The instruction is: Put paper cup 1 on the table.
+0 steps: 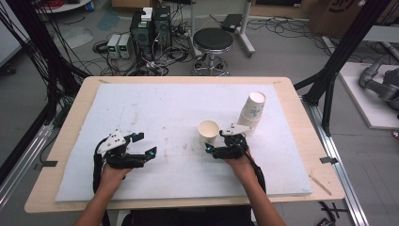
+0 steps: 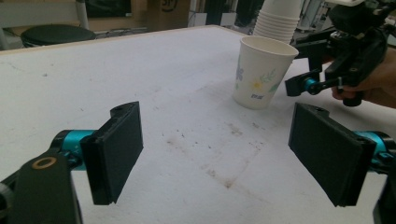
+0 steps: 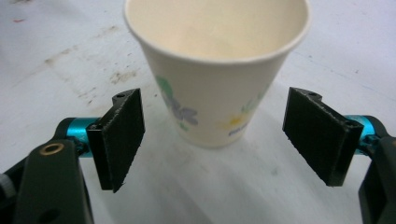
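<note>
Resting on the white mat near the bench's right edge, a cup stack flanks the paper cup; we hold our right gripper wide open around it, untouching, left gripper open, empty

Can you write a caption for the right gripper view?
Open right gripper facing an upright, empty paper cup.

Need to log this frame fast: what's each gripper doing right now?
Left gripper: open, holding nothing, over bare white mat.
Right gripper: open, jaws on either side of the single paper cup without touching it.
</note>
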The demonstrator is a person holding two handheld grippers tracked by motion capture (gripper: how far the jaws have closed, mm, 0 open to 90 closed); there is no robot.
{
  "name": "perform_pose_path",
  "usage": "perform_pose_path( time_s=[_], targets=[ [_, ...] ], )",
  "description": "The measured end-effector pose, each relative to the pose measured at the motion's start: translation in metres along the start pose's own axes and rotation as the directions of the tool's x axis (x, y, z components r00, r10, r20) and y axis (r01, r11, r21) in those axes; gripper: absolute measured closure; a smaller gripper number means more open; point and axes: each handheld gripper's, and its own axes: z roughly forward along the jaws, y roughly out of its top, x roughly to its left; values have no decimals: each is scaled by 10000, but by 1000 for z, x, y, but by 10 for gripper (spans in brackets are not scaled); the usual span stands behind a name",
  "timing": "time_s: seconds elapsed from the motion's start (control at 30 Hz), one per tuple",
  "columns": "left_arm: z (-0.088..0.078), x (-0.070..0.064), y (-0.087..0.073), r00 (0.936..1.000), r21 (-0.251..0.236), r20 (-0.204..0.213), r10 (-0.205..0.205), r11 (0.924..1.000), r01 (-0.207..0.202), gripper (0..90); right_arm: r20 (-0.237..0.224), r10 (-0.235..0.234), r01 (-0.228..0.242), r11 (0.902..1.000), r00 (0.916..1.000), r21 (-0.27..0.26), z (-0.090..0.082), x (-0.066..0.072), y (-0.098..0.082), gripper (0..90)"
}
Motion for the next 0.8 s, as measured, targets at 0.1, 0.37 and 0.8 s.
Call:
perform_pose_path(
  time_s=[0.1, 0.37, 0.8],
  targets=[
    [-2, 2, 0, 9987, -249, 170, -485, 9985, 489, 168, -231, 156, -161, 9996, 9996, -232, -14, -3, -5, 215],
    [-6, 2, 3, 9984, -736, 200, -534, 9958, 548, 160, 157, 216, -199, 9950, 9996, -974, -56, -14, -15, 215],
    [-21, -3, 12, 10000, -1124, -49, -16, 9937, 11, 165, 940, -37, 195, 9856, 9956, -1679, -102, -21, -37, 215]
  ],
)
